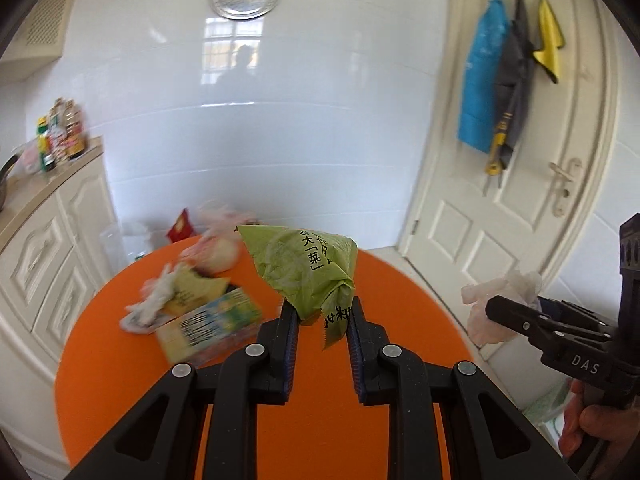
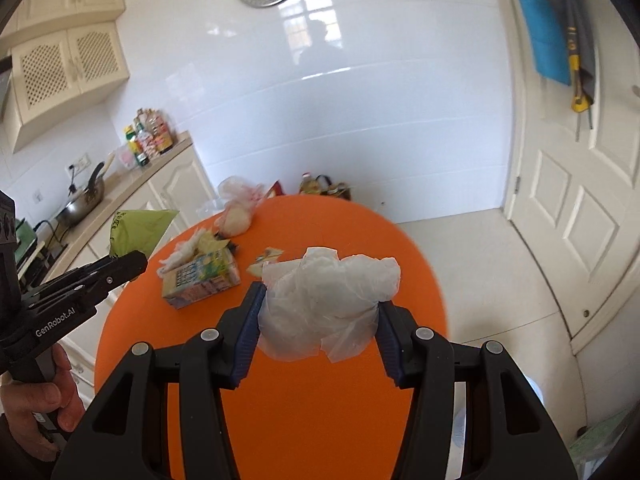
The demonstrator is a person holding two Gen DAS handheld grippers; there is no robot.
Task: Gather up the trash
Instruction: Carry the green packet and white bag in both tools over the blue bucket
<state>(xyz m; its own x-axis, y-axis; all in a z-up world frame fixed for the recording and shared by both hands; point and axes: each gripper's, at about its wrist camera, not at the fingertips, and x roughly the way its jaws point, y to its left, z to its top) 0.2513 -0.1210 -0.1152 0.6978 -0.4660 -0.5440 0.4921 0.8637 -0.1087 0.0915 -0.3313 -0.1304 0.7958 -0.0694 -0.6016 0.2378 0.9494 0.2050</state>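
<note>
Both hands are up over the round orange table [image 2: 400, 248] right now, each with a piece of trash pinched. The left hand-held gripper [image 1: 322, 314] is clamped on a crumpled green plastic wrapper [image 1: 304, 268] with black printed characters; the pads squeeze its lower twisted end and a torn strip dangles between them, so how much is actually inside the grip is hard to see. The right hand-held gripper [image 2: 320, 312] is closed on a wad of clear, whitish plastic bag [image 2: 328, 296], which bulges out above and below the pads and hides their tips.

Still lying on the table: a colourful tissue box [image 2: 202, 280], blurry in the left view, with crumpled white paper [image 2: 180, 254] and something yellow touching its far side. Can't tell what the yellow bit is. Further back there's a knotted bag with a pale round thing inside [image 2: 236, 216], and a small scrap of card [image 2: 266, 260] just beside the box.

Only part of each person's hand shows: fingers of the left hand [image 2: 52, 396] at the frame corner, and a sliver of the right hand [image 1: 592, 424], both cut off by the edge. Behind the table some bottles [image 2: 324, 188] on the floor are half hidden by its rim. The door [image 1: 512, 200] has hanging cloths, partly out of frame in the right view.
</note>
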